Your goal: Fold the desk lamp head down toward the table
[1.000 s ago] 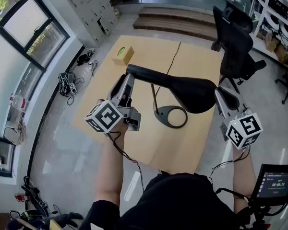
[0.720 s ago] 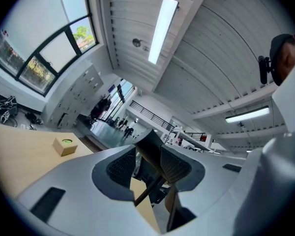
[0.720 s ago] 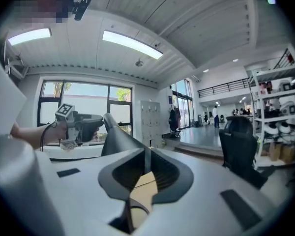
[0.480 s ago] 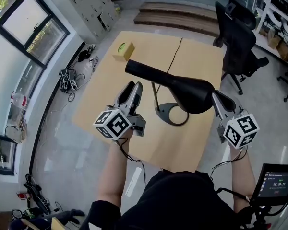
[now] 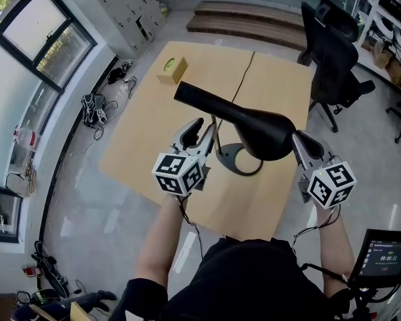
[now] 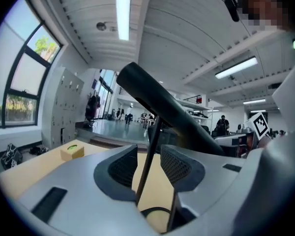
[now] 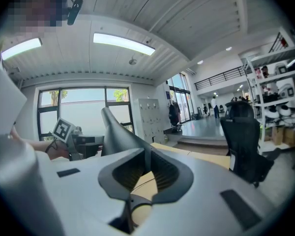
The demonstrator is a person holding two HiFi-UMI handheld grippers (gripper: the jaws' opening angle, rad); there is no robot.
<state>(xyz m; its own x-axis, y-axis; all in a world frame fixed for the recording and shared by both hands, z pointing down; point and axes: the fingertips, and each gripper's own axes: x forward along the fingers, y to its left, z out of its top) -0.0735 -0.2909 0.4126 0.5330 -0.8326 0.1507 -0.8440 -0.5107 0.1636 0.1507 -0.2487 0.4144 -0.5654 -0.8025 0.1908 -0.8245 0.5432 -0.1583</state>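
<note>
black lamp head pinched by right gripper, stem between parted left gripper

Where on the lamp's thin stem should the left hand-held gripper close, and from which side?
On the straight middle of the stem, below the lamp head and above the ring base, coming level from the person's side. The rod is slim and nearly upright, and it stands between the left hand-held gripper's open jaws, so they close across it.

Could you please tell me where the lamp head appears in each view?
Head view: centre, lamp head slanting above the table.
Left gripper view: centre, a dark diagonal bar above the jaws.
Right gripper view: left of centre, behind the jaws.
Shared landmark: the table.
</note>
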